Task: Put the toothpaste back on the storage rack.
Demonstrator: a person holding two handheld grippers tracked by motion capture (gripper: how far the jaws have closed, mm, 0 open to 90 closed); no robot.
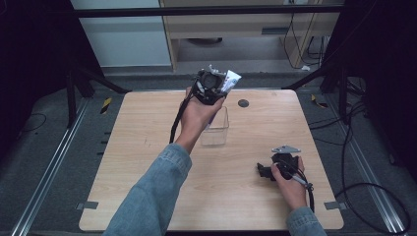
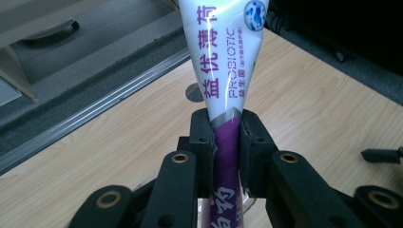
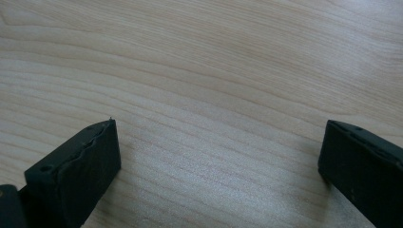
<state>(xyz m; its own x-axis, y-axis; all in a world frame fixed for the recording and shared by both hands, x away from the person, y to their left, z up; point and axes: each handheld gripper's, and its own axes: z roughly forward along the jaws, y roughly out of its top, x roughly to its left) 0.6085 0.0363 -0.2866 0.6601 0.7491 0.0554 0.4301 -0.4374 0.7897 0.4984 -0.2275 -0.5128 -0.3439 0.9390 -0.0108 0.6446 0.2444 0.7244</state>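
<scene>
One tube held up over the counter

The left hand-held gripper point(image 2: 227, 142) was clamped on one white-and-purple tube point(image 2: 223, 61) — long axis pointing away, above one clear box point(image 1: 215, 129); the right hand-held gripper point(image 3: 218, 161) sat jaws apart on the counter point(image 1: 147, 152).

toothpaste tube point(image 2: 223, 71) — top cropped, lower print perhaps unreadable

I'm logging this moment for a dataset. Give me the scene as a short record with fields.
surface: wooden table
left gripper: raised above the table, jaws shut on toothpaste tube
tube: white and purple, printed PROBIOTIC
container: clear plastic box, beneath the raised hand
right gripper: jaws open, low over bare wood
</scene>
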